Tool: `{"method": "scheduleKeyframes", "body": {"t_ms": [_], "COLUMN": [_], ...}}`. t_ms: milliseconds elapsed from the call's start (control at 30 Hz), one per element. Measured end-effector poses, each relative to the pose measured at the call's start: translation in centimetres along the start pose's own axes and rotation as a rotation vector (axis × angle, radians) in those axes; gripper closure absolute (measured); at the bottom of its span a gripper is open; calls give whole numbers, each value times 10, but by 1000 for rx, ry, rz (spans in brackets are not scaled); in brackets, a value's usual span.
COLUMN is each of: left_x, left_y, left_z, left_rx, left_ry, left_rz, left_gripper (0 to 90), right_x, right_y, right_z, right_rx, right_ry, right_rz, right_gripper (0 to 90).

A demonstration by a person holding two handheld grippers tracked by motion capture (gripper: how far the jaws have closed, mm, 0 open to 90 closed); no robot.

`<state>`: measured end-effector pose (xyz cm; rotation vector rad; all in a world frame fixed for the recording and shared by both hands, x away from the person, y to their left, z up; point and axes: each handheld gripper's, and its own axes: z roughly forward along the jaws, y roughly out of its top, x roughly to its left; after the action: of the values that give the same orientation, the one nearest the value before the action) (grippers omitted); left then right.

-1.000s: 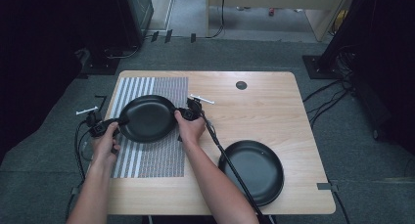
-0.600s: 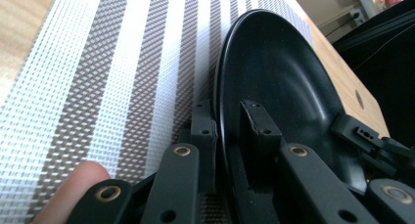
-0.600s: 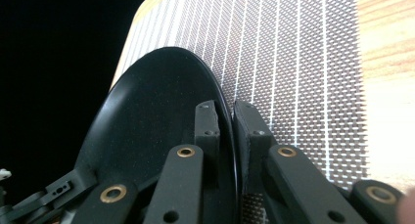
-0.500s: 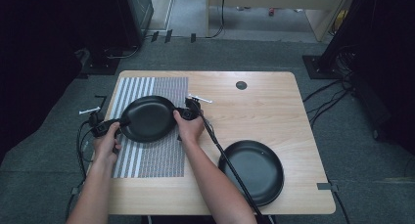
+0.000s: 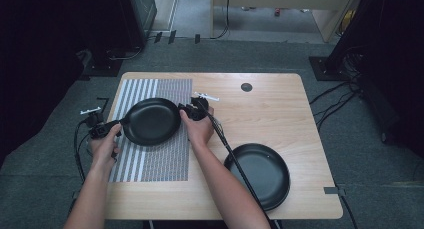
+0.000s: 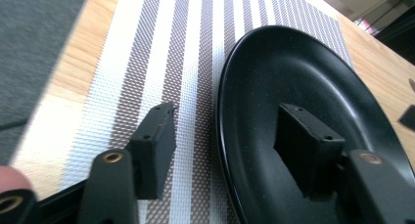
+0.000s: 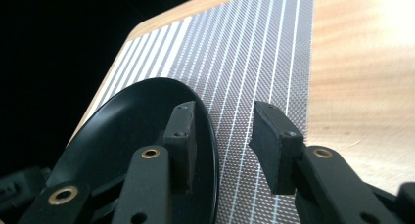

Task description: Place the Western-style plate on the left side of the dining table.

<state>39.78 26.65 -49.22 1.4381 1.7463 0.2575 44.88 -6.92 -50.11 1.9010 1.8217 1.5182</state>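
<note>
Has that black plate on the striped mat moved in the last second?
Cannot tell: the black plate sits over the striped placemat's upper half as before; any shift is too slight.

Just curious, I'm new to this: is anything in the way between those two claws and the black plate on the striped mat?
Nothing visible. Both claws already straddle the plate's rim: the left claw has one jaw inside the plate and one over the mat, and the right claw does the same on the opposite side. Both are open, not clamped.

My high view looks down and forward over the table (image 5: 260, 114). My gripper views sit close, low across the striped mat (image 6: 161, 62); all share the black plate (image 5: 152, 121).
</note>
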Motion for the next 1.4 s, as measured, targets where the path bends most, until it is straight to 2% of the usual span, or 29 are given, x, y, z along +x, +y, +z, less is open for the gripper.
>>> {"method": "scheduleKeyframes", "body": {"t_ms": [67, 100, 133, 167, 300, 367, 433, 533, 700, 900, 967, 1167, 1300, 1400], "left_x": [-5, -5, -12, -16, -28, -31, -33, -35, -48, -61, -61, -59, -59, -59], "left_y": [0, 0, -2, -4, -12, -17, -23, -35, -52, -73, -81, -98, -110, -119], "left_z": [-7, -7, -14, -17, -27, -32, -37, -43, -55, -77, -81, -88, -92, -92], "left_rx": [-9, -9, -13, -18, -27, -41, -58, -74, -89, -141, -139, -132, -134, -132], "left_ry": [16, 16, 27, 33, 69, 61, 47, -1, 2, 1, 11, 36, 72, 122], "left_rz": [29, 29, 72, 91, 148, 144, 136, 115, 150, 202, 218, 225, 281, 333], "left_gripper": [348, 333, 320, 304, 226, 206, 192, 179, 164, 164, 164, 164, 164, 165], "right_x": [1, 1, 0, -1, -7, -8, -9, -10, -12, -12, -12, -15, -19, -26], "right_y": [3, 3, 6, 7, 16, 18, 20, 20, 17, 12, 8, 1, -2, -5], "right_z": [-7, -7, -15, -19, -39, -49, -60, -76, -100, -123, -131, -155, -172, -184], "right_rx": [-3, -3, -14, -15, -6, -6, 7, -1, -4, -5, -1, -7, -24, -33], "right_ry": [0, 0, 2, 3, 20, 27, 20, 37, 52, 60, 63, 73, 67, 46], "right_rz": [-52, -52, -102, -118, -119, -136, -183, -219, -271, -296, -312, -339, -359, -380], "right_gripper": [549, 549, 548, 537, 454, 416, 368, 327, 302, 291, 290, 286, 281, 278]}}
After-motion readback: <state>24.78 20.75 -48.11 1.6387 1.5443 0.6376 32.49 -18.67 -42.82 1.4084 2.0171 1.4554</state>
